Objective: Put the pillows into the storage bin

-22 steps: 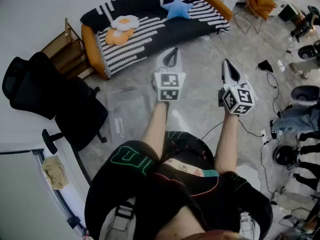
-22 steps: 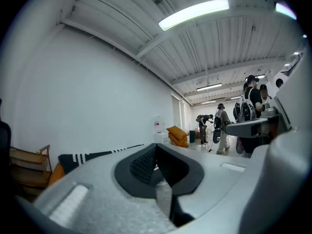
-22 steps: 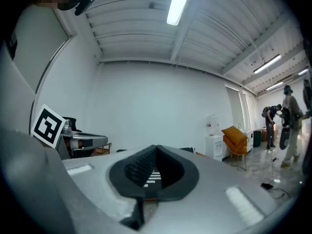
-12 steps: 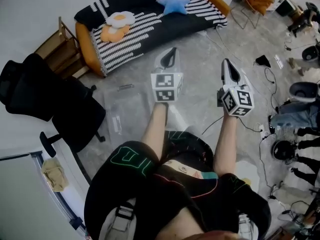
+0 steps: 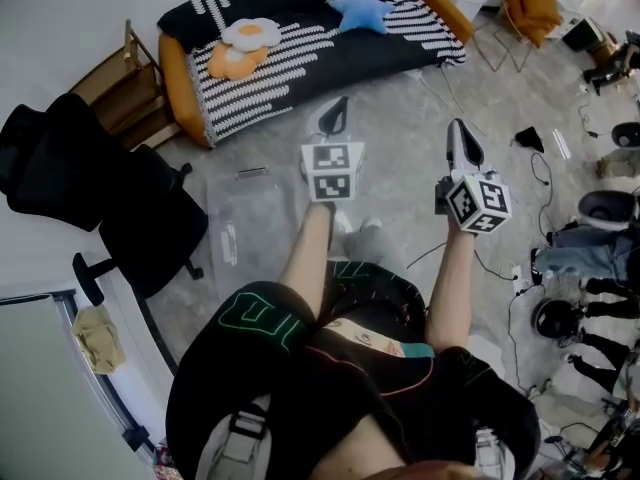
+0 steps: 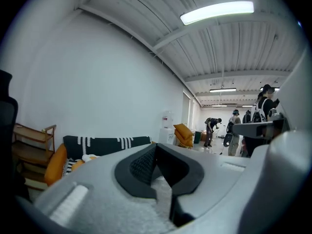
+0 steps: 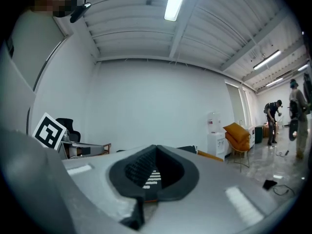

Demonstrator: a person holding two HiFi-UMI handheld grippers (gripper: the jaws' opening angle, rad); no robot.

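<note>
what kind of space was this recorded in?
Probably a big open workspace or lab with a lounge corner set up in it: a striped sofa on a bare hard floor, a black office chair, and a strip light on an exposed ceiling.

Room was bright and even, lit from a ceiling strip light [image 6: 217, 12] that blew out white. Shadows on the floor [image 5: 400, 138] were soft. My gripper views had heavy fisheye, black corners, blurry near foreground.

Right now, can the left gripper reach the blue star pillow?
Probably not yet: the left gripper, shut, hangs over floor short of the blue star pillow on the sofa. Nothing stands between.
</note>
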